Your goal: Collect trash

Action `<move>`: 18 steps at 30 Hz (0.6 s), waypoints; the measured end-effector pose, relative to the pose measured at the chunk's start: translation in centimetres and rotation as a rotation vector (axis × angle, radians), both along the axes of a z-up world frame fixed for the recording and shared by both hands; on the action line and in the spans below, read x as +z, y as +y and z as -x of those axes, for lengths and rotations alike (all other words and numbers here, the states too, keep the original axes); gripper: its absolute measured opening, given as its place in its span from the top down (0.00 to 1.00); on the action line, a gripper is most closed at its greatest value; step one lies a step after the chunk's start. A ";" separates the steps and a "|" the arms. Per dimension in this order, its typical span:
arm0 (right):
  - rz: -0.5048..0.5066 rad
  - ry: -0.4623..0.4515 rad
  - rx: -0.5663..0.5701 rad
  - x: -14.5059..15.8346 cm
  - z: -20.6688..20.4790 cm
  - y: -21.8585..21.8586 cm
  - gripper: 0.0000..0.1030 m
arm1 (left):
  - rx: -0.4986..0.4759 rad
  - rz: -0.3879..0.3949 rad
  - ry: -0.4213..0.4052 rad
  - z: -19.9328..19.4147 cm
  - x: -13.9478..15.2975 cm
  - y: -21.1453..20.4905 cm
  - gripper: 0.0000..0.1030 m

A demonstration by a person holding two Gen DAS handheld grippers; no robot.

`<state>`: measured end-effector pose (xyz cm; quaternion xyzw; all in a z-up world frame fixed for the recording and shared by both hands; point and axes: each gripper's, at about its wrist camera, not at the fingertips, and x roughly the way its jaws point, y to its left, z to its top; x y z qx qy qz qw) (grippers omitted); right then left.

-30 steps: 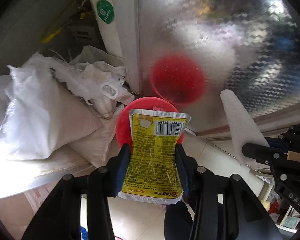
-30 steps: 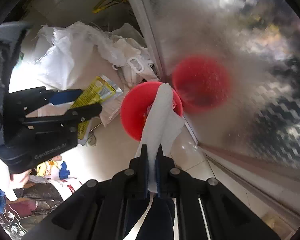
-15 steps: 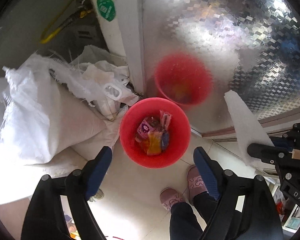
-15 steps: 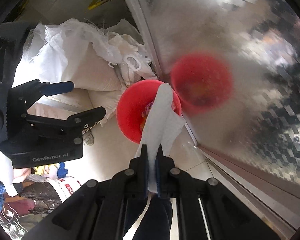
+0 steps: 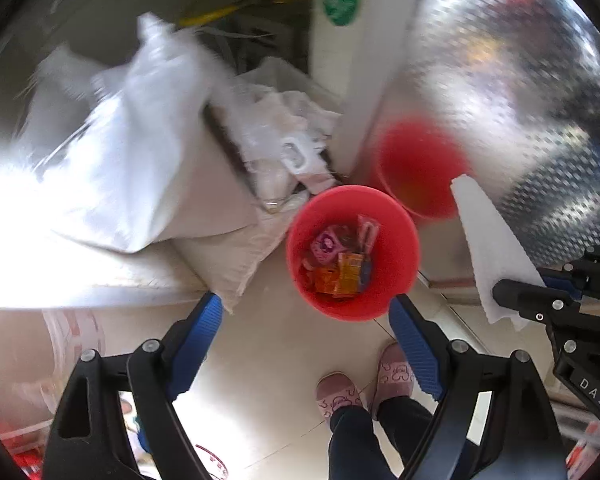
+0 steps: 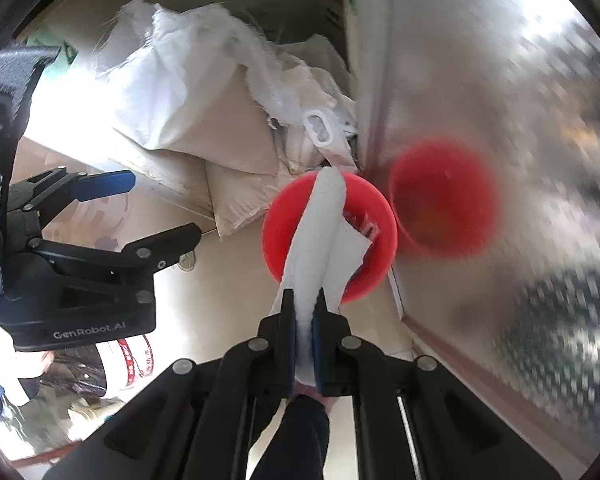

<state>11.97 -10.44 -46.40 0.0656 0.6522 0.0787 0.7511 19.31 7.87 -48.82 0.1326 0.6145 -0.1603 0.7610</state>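
A second ago the left gripper (image 5: pixel 304 312) pinched a yellow packet over the bin (image 5: pixel 352 252); half a second ago its jaws were already spread and the packet gone, and now they stay wide with nothing between them, and the view has drifted so the bin sits toward 1 o'clock of the jaws rather than dead ahead.

The bin is red and round, standing on the pale floor (image 5: pixel 268 360) against the base of a shiny patterned metal panel (image 5: pixel 520 80), which mirrors it as a red blur at 1 o'clock. Inside lie several wrappers (image 5: pixel 340 260): pink, orange and yellow ones, heaped on the bottom. Which of them is the dropped packet cannot be told.

The right gripper (image 6: pixel 305 320) is clamped narrowly on a white tissue (image 6: pixel 320 232), whose free end reaches toward 12 o'clock and overlaps the bin's mouth in the right wrist view. In the left view the tissue shows at 3 o'clock of the bin.

White sacks (image 5: pixel 132 152) are piled at 9 to 11 o'clock of the bin, the nearest touching its rim. Pink slippers (image 5: pixel 364 384) stand at 6 o'clock.
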 end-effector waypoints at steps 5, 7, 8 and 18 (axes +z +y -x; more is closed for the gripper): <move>0.010 -0.013 0.053 -0.4 -1.1 1.2 0.94 | 0.054 -0.001 -0.009 -0.4 -0.3 1.2 0.18; 0.024 -0.021 0.067 -0.5 -1.5 1.4 0.94 | 0.074 -0.002 -0.014 -0.5 -0.3 1.6 0.18; 0.034 -0.026 0.072 -0.5 -1.6 1.5 0.94 | 0.084 -0.002 -0.014 -0.5 -0.3 1.8 0.18; 0.097 -0.028 0.078 -1.0 -2.5 1.9 0.73 | 0.117 0.009 -0.003 -0.5 -0.4 2.2 0.18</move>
